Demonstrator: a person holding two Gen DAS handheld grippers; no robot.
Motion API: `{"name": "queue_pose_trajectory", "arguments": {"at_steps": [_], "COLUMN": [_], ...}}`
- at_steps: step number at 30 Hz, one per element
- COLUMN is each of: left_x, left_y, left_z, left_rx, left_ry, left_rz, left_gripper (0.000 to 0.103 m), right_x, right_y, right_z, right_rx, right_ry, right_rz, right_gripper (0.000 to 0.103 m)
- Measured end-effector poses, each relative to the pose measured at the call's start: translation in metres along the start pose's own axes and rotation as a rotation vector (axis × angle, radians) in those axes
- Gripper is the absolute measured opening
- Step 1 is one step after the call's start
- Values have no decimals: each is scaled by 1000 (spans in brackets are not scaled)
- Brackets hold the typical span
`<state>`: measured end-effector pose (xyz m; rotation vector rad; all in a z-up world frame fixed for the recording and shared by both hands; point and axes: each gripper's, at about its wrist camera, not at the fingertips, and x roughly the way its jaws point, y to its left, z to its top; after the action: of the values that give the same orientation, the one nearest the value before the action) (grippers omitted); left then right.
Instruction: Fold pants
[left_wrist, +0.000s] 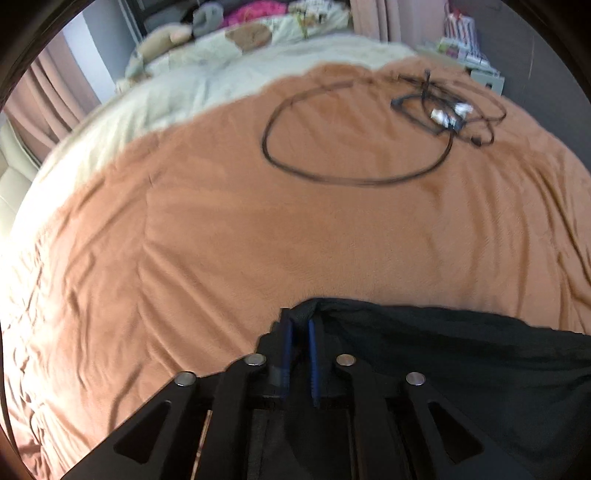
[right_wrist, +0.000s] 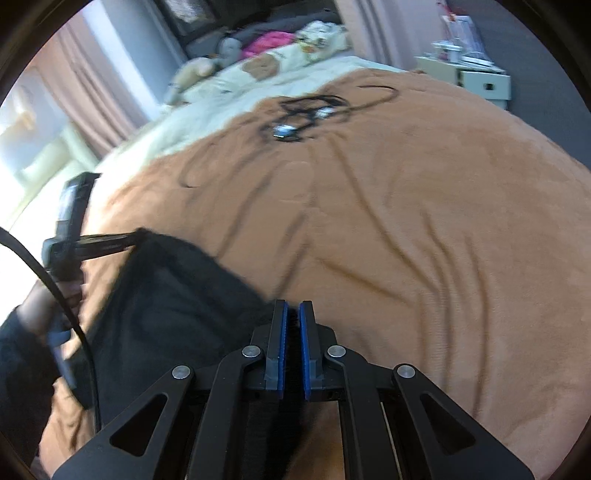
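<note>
The pants (left_wrist: 461, 354) are black, matte and soft, lying in a crumpled, partly gathered heap on the orange-brown blanket (left_wrist: 295, 240) that covers the near part of the bed. In the left wrist view they fill the lower right corner, with one bunched edge drawn up to the fingers. In the right wrist view the same dark cloth (right_wrist: 166, 306) spreads from the lower left towards the centre.

No brand, label or legible writing shows on the pants or anywhere else; both views are blurred.

The left gripper (left_wrist: 300, 343) has its blue-padded fingers (left_wrist: 286, 347) a narrow gap apart with a fold of the pants at and between them; whether the pads press on the cloth is hard to tell through the blur. The right gripper (right_wrist: 291, 332) has its fingers nearly together, clamped on a thin dark strip of the pants that runs down between the pads.

Only the right wrist view shows the left gripper from outside (right_wrist: 74, 236), at the far corner of the pants, with the person's hand (right_wrist: 48, 295), a dark sleeve (right_wrist: 18, 369) and a black cable (right_wrist: 55, 295) beneath it. The left wrist view shows more clearly a looped black cord (left_wrist: 351, 140) lying on the blanket further up the bed. Beyond it are a cream quilt (left_wrist: 221, 74) and soft toys (left_wrist: 166, 40).
</note>
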<state>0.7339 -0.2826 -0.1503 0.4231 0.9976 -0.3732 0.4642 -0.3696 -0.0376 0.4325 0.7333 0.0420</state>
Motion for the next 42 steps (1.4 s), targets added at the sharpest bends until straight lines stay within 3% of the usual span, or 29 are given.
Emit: {"name": "queue_pose_trajectory", "arguments": {"at_steps": [1,4,5,8,10,19,32,42], "left_x": [3,-4,-9,-27,-37,-84,-130,-132], "left_y": [1,12,16,30,38,60,67,76], "left_z": [-2,-9,-11,-22,-30,-70,-125,-179], "left_rx": [-6,-42,-49,-64,-73,-87,-138,-212], "left_ry": [14,8,-5,-14,-10,-7,2,48], "left_rz": [10,17,4,5,-14,-17,-66,-132], "left_gripper": [26,74,79,79,79,79,79,79], "right_x": [1,-1,-4,-14,-17,-28,-44,-8], "right_y": [-4,-4,-4,-6,-10,-37,-57,-64], "right_z": [0,1,0,-3,-5,-29,-54,-64], "right_rx": [26,41,48,76,94,176,309,389], "right_ry": [6,18,16,13,14,88,106,150], "right_rz": [9,41,49,93,121,254,406,471], "right_gripper": [4,10,17,45,54,55,55,55]}}
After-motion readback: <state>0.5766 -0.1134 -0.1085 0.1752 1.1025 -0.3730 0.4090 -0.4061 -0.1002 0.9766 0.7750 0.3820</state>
